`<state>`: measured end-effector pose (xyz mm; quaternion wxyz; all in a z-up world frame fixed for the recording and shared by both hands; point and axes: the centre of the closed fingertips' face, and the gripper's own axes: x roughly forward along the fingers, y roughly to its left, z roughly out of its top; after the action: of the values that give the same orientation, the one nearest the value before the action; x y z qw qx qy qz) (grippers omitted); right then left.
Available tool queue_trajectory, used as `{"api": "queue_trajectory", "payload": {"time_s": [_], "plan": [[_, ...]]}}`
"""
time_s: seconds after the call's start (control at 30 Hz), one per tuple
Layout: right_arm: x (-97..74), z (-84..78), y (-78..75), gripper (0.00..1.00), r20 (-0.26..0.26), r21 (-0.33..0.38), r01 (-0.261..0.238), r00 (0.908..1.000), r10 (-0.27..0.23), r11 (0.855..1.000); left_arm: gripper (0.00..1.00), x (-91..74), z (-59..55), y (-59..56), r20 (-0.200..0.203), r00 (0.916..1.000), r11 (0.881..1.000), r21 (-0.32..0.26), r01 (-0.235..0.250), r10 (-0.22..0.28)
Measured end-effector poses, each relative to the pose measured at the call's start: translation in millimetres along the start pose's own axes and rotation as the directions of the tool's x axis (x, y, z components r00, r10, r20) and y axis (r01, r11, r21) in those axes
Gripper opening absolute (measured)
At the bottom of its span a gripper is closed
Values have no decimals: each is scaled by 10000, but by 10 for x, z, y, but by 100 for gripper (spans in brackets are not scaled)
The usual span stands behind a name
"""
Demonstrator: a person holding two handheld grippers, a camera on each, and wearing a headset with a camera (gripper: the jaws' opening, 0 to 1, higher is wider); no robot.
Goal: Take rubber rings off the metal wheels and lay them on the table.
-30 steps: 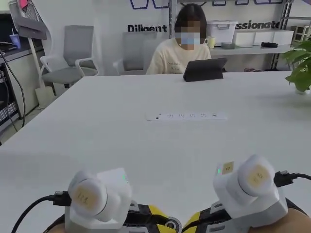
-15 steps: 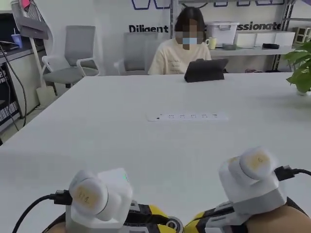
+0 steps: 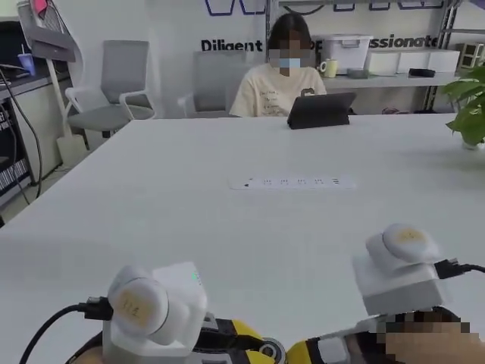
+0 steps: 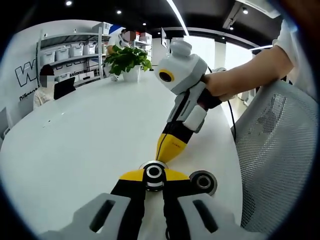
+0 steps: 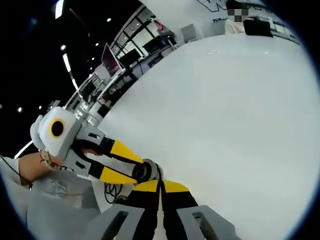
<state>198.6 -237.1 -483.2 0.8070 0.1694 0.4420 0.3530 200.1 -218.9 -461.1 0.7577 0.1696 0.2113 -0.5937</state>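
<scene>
A small metal wheel (image 4: 154, 172) is held just above the white table (image 3: 227, 227), and my left gripper (image 4: 154, 176) is shut on it with both yellow jaws. My right gripper (image 4: 167, 152) comes in from the opposite side, its jaws pressed together on the thin black rubber ring (image 5: 157, 171) at the wheel's edge. In the right gripper view my right gripper (image 5: 159, 185) meets the left gripper (image 5: 140, 171) tip to tip. A second wheel (image 4: 203, 181), with a black ring round it, lies flat on the table beside them. In the head view the wheel (image 3: 266, 351) sits at the bottom edge.
A power strip (image 3: 292, 182) lies mid-table. At the far end a person sits behind a tablet (image 3: 318, 110). A potted plant (image 3: 470, 106) stands at the right edge. Office chairs (image 3: 114, 83) stand beyond the left side; a mesh chair back (image 4: 270, 165) is close by.
My right gripper has tipped and swung to the right and lower, with its tips staying at the wheel. The left gripper has held still.
</scene>
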Motion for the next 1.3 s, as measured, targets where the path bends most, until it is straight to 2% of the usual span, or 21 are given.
{"api": "queue_trajectory", "payload": {"time_s": [0.17,0.4,0.43,0.47,0.5,0.53,0.57,0.73,0.93,1.3], "plan": [[-21,15,-6,0,267,816,-243,9994,222,9964,7,0,2,-3,15,10000,10000,-10,-12,12],[-22,33,12,0,293,952,-121,9995,93,9954,7,0,3,-1,-1,10000,10000,35,-76,76],[-23,45,8,0,360,1022,-140,9993,103,9947,7,-1,3,0,-5,10000,10000,39,-76,76],[-36,112,14,0,763,1131,-242,9970,156,9933,7,-1,2,0,-7,10000,10000,37,-77,77],[-60,103,28,0,660,1445,-406,9973,314,9887,7,-1,2,3,-9,10000,10000,38,-91,91],[-57,108,74,0,688,1340,-663,9960,574,9888,7,0,2,3,-10,10000,9999,56,-91,91],[-50,95,43,0,598,1033,-328,9979,267,9941,7,0,1,4,-13,10000,9999,66,-91,91],[-46,105,94,0,468,778,-288,9986,252,9966,7,1,1,3,-28,9999,9999,87,-110,111],[-49,104,110,0,295,103,-40,9996,37,9999,7,6,5,-2,-86,9997,9994,279,-204,207],[-50,117,138,0,252,14,-35,9997,34,10000,7,2,2,-1,-101,9996,9992,316,-246,249]]}}
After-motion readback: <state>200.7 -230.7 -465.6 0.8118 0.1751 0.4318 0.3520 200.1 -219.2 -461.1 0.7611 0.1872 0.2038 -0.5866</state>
